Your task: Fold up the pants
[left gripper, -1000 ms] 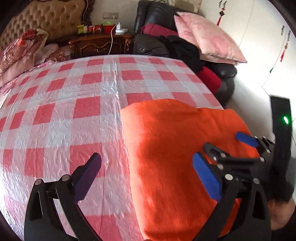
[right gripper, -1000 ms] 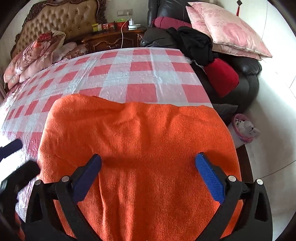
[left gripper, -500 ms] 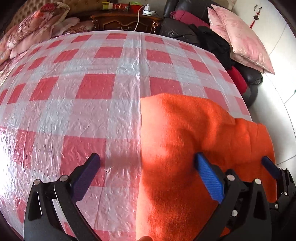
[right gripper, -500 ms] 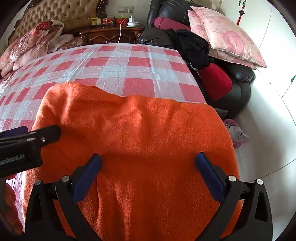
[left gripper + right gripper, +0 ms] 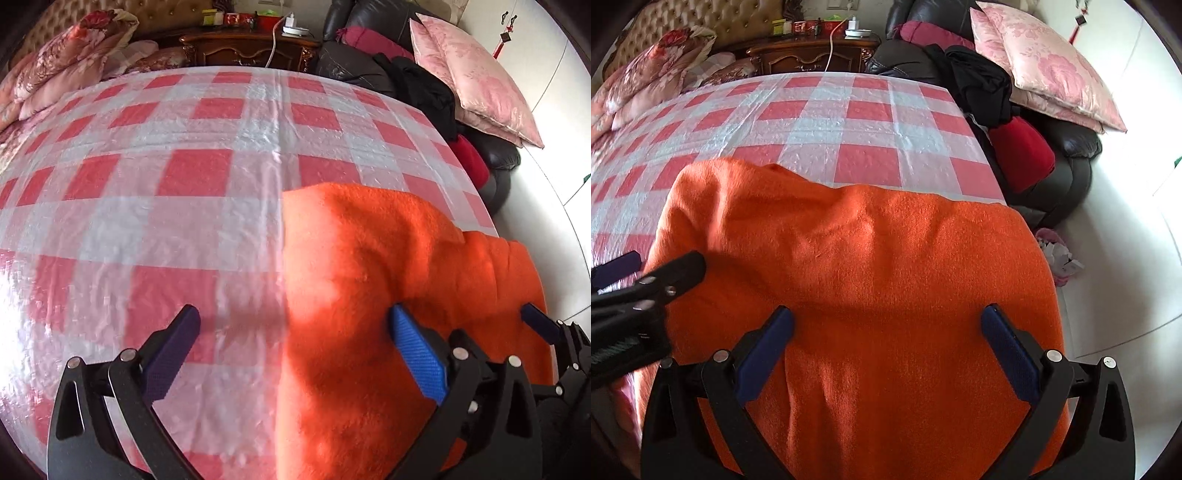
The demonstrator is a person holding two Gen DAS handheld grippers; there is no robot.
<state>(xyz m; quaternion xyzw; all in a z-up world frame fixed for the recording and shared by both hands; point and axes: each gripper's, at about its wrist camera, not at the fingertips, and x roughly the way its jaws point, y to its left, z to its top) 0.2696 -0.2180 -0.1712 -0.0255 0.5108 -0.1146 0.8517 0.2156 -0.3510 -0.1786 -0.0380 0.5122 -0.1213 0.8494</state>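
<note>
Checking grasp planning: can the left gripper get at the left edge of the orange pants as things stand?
Probably yes. The left gripper is open, its jaws straddling the orange pants edge on the checked tablecloth; nothing lies between.

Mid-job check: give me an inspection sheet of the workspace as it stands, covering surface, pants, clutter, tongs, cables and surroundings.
Surface: red-and-white checked plastic cloth, wrinkled.
Job's things: orange pants lying at the near right part of the cloth, rumpled, near end out of frame.
Clutter: nothing seen on the cloth apart from the pants.
Grippers: left tongs open, straddling the pants' left edge; right tongs open over the pants.
Cables: white cord hanging off the nightstand.
Surroundings: black sofa with pink pillows and dark clothes.
</note>
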